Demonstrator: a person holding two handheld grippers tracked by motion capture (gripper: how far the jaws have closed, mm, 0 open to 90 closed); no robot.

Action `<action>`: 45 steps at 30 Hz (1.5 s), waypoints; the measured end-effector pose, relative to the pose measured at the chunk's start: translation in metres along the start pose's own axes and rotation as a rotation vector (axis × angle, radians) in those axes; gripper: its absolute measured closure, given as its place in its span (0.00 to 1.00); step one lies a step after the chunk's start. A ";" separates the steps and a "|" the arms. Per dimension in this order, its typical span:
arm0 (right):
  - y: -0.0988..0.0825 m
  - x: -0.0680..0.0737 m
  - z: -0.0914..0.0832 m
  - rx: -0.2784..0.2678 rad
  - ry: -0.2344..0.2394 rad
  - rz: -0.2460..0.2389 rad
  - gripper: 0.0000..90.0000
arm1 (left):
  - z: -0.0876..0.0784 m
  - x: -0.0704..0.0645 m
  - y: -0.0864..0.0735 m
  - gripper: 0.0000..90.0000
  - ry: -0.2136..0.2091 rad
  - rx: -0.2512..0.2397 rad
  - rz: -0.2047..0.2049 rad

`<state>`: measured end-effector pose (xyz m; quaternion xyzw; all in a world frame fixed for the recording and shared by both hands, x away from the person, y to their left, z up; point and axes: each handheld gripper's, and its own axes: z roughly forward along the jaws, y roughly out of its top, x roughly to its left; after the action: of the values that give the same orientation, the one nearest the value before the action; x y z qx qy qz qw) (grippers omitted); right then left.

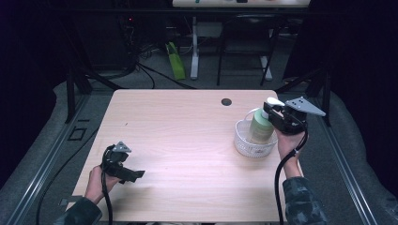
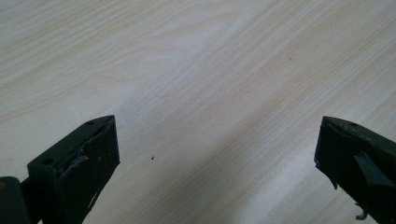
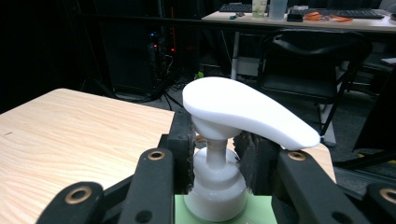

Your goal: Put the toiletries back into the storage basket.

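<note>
A pale green pump bottle [image 1: 261, 126] with a white pump head [image 3: 243, 112] stands upright in a small white mesh basket [image 1: 244, 146] at the table's right side. My right gripper [image 1: 271, 114] is shut on the bottle's white neck [image 3: 215, 184], just under the pump head, with a black jaw pressed against each side. At the near left of the table, my left gripper [image 1: 138, 174] hangs low over bare wood. Its two black jaws stand wide apart with nothing between them [image 2: 217, 158].
The light wooden table [image 1: 178, 140] has a dark round grommet hole [image 1: 226, 101] near its far edge. Beyond the table are desk legs, a black chair [image 3: 317, 60] and cables on a grey floor. Black curtains close off both sides.
</note>
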<state>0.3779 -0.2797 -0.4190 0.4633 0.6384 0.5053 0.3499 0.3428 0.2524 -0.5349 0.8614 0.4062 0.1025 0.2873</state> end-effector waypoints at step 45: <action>0.018 0.014 -0.035 0.231 0.064 0.017 0.09 | 0.000 -0.002 0.001 0.00 0.000 0.009 0.014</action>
<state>0.3453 -0.2763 -0.3922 0.4897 0.6990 0.4460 0.2694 0.3418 0.2507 -0.5343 0.8655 0.4006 0.1025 0.2827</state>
